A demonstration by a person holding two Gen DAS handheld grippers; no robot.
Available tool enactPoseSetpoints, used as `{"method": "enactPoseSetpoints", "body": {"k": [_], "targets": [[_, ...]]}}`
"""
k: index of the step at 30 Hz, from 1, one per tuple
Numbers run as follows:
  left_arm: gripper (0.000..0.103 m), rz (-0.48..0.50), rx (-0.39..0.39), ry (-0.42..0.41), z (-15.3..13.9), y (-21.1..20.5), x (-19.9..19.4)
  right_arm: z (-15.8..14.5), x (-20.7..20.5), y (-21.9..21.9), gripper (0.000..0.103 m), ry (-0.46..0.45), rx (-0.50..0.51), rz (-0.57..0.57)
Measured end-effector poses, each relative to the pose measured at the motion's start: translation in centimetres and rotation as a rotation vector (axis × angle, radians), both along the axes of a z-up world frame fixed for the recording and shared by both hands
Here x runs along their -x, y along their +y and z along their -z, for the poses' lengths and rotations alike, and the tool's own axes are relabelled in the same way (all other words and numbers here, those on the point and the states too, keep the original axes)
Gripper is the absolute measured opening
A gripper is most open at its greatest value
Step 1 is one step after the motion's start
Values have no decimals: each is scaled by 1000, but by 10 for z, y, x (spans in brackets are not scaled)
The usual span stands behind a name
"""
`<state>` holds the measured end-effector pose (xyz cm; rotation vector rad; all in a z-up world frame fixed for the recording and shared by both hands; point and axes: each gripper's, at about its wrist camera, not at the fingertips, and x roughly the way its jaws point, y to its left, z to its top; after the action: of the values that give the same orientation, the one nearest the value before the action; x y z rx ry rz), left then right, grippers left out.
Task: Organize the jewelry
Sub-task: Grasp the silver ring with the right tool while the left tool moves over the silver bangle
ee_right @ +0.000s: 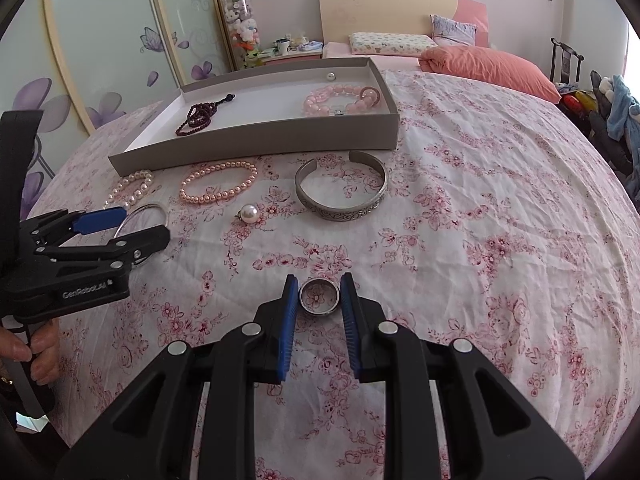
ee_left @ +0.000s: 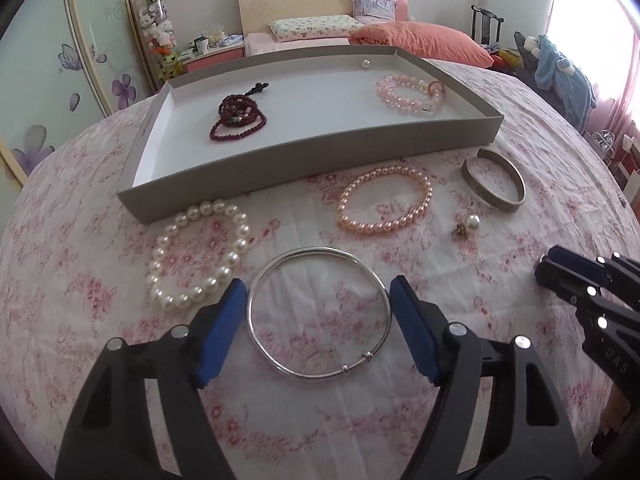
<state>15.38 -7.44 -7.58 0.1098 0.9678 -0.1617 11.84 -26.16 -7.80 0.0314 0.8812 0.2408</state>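
Note:
A thin silver bangle lies flat on the flowered bedspread. My left gripper is open, with its blue pads just outside the bangle on either side. In the right wrist view my right gripper is shut on a small silver ring, low over the bedspread. The grey tray behind holds a dark red bead string, a pink crystal bracelet and a single pearl. My right gripper shows at the right edge of the left wrist view.
In front of the tray lie a white pearl bracelet, a pink pearl bracelet, a silver cuff and a pearl earring. A person's hand holds the left gripper. Pillows and an orange quilt lie at the bed's head.

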Motion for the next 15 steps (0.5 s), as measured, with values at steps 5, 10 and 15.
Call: {"method": "enactPoseSetpoints", "body": {"k": [5,10,15], "targets": [[86,-30,-16,1,2,6,0,0,-2,3,23,0,5,-3],[73,-16,6,-16,2,7,2,0,-2,4,23,-1,8,-4],[71,-13,11,-25,1,7,7,0,-3,5,23,-2,5,2]]}}
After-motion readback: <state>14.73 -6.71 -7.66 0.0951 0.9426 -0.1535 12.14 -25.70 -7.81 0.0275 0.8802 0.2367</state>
